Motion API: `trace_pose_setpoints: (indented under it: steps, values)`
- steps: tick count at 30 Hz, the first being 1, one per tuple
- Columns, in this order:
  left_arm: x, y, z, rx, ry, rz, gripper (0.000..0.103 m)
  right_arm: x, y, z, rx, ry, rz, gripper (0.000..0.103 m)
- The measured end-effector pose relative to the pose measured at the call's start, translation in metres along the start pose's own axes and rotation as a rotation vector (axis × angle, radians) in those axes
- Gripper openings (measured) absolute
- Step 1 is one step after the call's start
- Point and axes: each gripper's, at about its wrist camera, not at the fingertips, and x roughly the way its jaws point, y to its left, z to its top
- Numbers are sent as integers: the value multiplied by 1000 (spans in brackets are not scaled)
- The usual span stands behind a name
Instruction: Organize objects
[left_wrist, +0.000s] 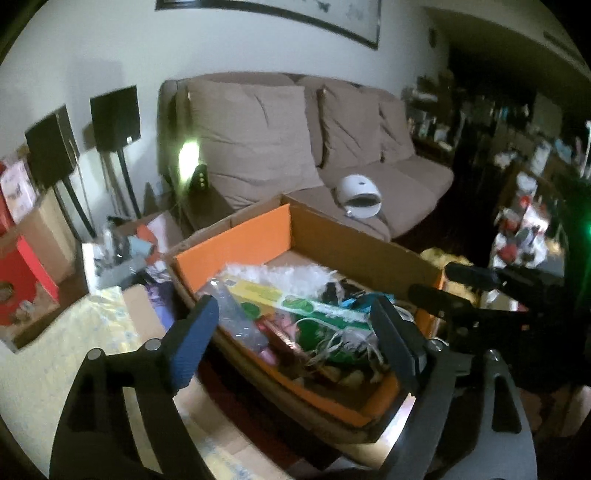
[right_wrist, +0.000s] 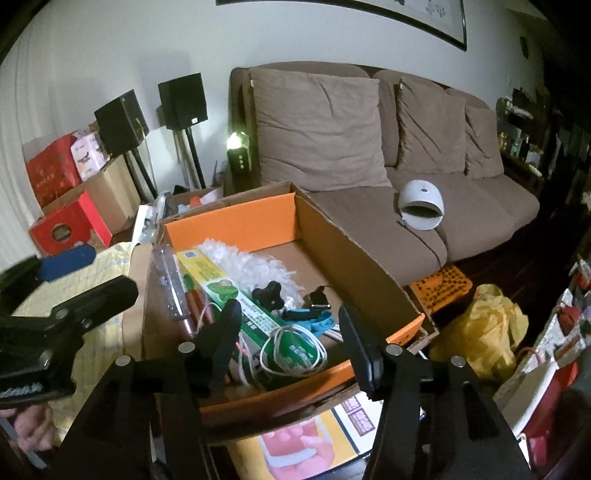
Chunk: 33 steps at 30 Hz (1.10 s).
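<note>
1. Over box (right_wrist: 258, 221), both grippers poised; box open-topped, evidently the collecting bin.
2. Left gripper (left_wrist: 291, 332): jaws wide, nothing between, apparently freed for next pick.
3. Right gripper (right_wrist: 288, 339): jaws parted, empty.
4. Carton (right_wrist: 258, 321), cord (right_wrist: 295, 350), duster (right_wrist: 251, 266) inside, crowded toward 9 o'clock; 3 o'clock side bare.

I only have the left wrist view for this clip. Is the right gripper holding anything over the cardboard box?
Observer: No. The right gripper is open with nothing between its fingers. A white cable lies below it in the cardboard box.
Operator: What is the yellow blur beyond the box?
Observer: A crumpled yellow bag on the floor.
Operator: Is there anything next to it?
Observer: An orange perforated panel, at the foot of the sofa.
</note>
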Motion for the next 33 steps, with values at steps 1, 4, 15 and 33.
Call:
trace_pose_setpoints:
  steps: [1, 4, 15, 33]
  values:
    - [-4, 0, 1, 16, -1, 33, 85, 0, 2, -1, -15, 11, -9, 56]
    - [-16, 0, 3, 31, -11, 80, 96, -1, 6, -1, -24, 28, -23, 56]
    - [-59, 9, 16, -18, -15, 142, 103, -59, 20, 5, -43, -26, -104, 88]
    - [-103, 4, 6, 27, -116, 274, 103, -109, 42, 3, -97, -76, -79, 89]
